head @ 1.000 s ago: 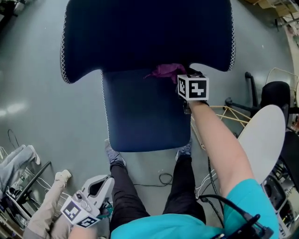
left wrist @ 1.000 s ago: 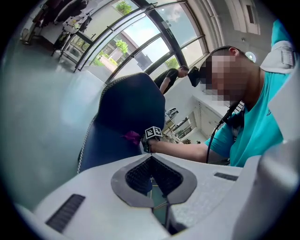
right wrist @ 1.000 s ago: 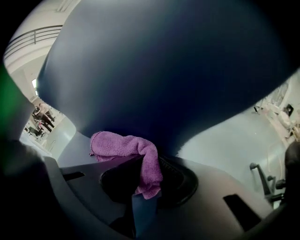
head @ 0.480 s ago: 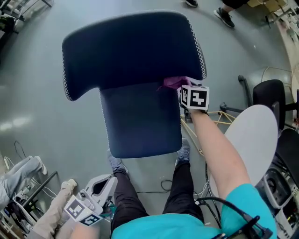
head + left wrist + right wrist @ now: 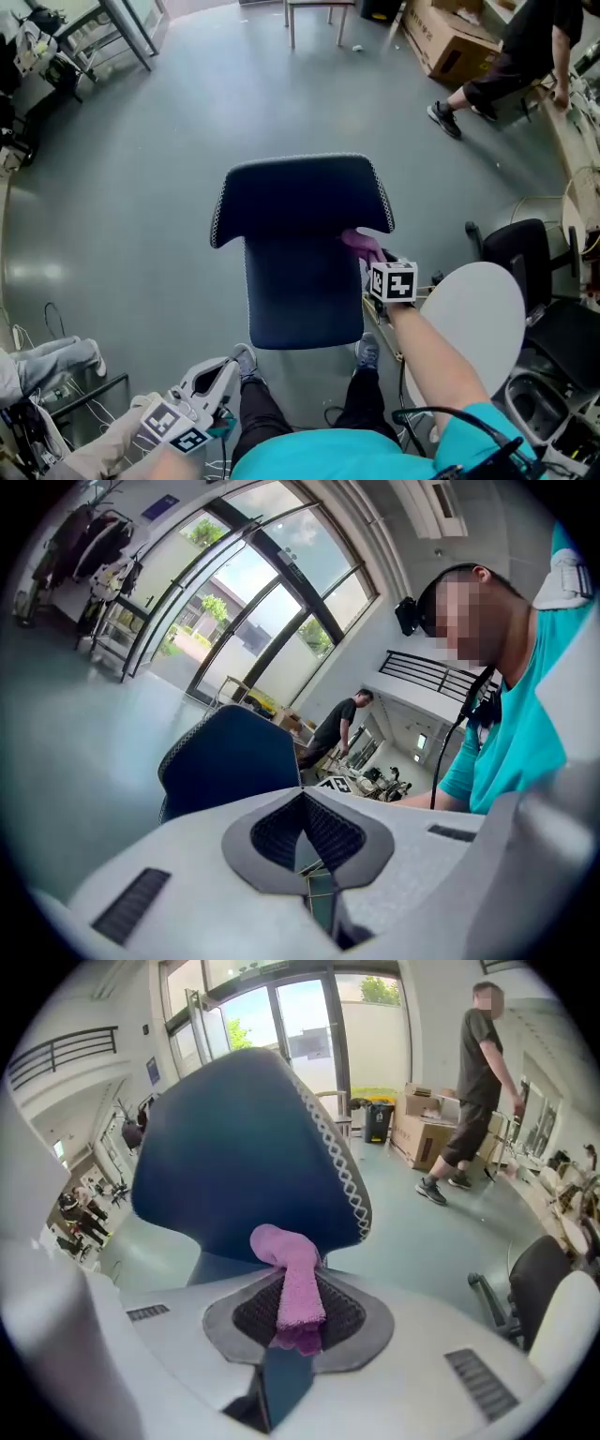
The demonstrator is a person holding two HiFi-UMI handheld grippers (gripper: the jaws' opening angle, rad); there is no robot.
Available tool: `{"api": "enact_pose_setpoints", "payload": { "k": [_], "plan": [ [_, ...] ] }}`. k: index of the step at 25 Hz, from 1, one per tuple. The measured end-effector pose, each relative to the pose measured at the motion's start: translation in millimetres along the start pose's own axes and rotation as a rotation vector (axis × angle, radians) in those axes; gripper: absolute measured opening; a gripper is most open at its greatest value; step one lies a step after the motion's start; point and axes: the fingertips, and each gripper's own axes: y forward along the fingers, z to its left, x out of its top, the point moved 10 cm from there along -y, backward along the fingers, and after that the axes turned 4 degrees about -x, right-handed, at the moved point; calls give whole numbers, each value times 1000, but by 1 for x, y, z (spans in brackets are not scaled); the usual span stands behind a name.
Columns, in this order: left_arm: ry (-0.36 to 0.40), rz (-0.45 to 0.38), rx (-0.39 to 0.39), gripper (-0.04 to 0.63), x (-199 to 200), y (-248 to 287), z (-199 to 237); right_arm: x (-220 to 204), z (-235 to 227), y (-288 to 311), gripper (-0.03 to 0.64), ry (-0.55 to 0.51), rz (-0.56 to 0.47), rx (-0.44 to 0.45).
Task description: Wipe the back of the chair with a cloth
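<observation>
Two grippers are in your hands, and only one carries anything. Your right gripper (image 5: 298, 1312) has its jaws closed on a purple cloth (image 5: 286, 1246). A folded strip of it runs up between the dark ribbed pads, and the loose end curls over in front of them. That end sits at the lower right edge of the back (image 5: 300, 192) of the dark blue chair (image 5: 302, 253), just under the white zigzag stitching that trims the rim. Whether it presses on the fabric or stops just short cannot be told. In the head view your right arm reaches forward past the right side of the seat (image 5: 305, 305). The marker cube (image 5: 393, 281) on that gripper shows black-and-white square patterns on its upper faces.

Your left gripper (image 5: 303, 827) hangs low at your left side, near your left knee and well apart from the chair. Its jaws are drawn together with nothing between the pads. Its own view looks across at the chair from the side.

The chair stands on a grey floor (image 5: 141, 187) with its back turned away from you. Beyond it, at the far right, a person (image 5: 511, 66) in dark clothes stands beside cardboard boxes (image 5: 450, 37). Any print on the boxes is too small to read. A black office chair (image 5: 520, 248) stands to your right.
</observation>
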Motion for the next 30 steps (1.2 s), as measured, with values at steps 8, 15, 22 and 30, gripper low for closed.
{"api": "enact_pose_setpoints", "payload": {
  "k": [8,15,22,30],
  "plan": [
    [116,-131,-14,-11,90,-25,-76,55,26,-162,67,-66,-141,184],
    [252,-266,-62,-11,167,-57,-159,99,43,-309,67,-91,-303,349],
    [366,-404,-127,-11,218,-78,-222,139,60,-441,67,-197,-562,466],
    [401,-451,-158,-11,248,-88,-255,133,66,-539,67,-202,-782,552]
  ]
}}
